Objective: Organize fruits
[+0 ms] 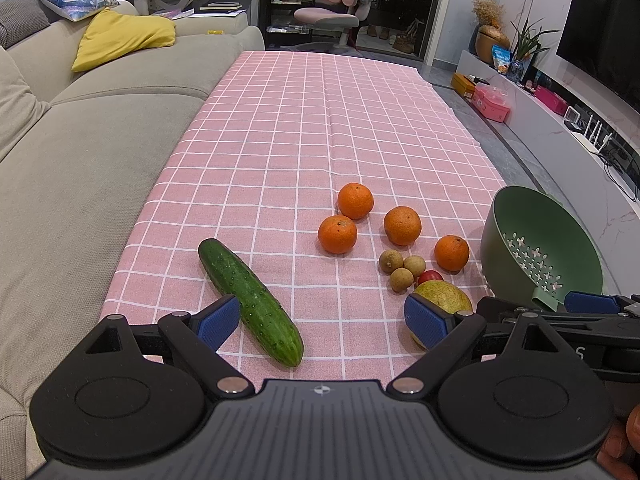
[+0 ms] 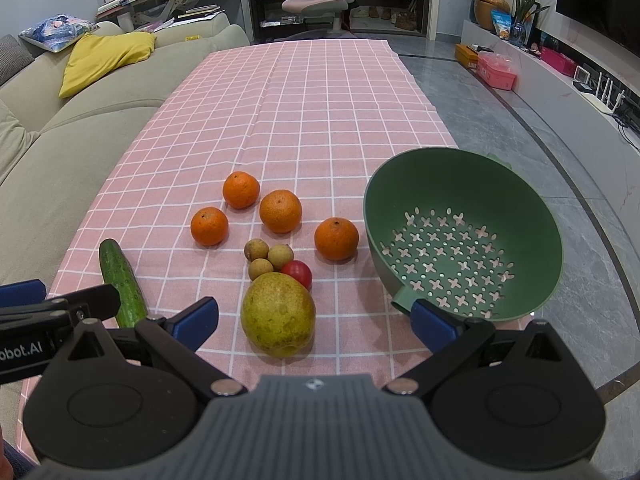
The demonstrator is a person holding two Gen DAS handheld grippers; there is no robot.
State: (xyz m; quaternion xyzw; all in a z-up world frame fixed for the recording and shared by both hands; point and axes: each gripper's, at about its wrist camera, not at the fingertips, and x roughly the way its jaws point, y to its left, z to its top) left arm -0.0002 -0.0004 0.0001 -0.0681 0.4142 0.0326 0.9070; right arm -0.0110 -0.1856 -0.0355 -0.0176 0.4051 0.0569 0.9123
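On the pink checked tablecloth (image 2: 312, 112) lie several oranges (image 2: 280, 211), three small brown longans (image 2: 262, 258), a red cherry tomato (image 2: 298, 274), a yellow-green pear (image 2: 278, 314) and a cucumber (image 1: 250, 300). An empty green colander (image 2: 464, 236) sits at the table's right edge. My left gripper (image 1: 322, 322) is open and empty, low over the cloth, with the cucumber just inside its left finger. My right gripper (image 2: 316, 322) is open and empty, with the pear between its fingers. The colander also shows in the left wrist view (image 1: 540, 240), as does the pear (image 1: 444, 298).
A grey sofa (image 1: 80, 152) with a yellow cushion (image 1: 124, 36) runs along the table's left side. The grey tiled floor (image 2: 520, 128) and a low TV shelf (image 2: 568, 80) lie to the right. A pink chair (image 2: 320, 0) stands beyond the table's far end.
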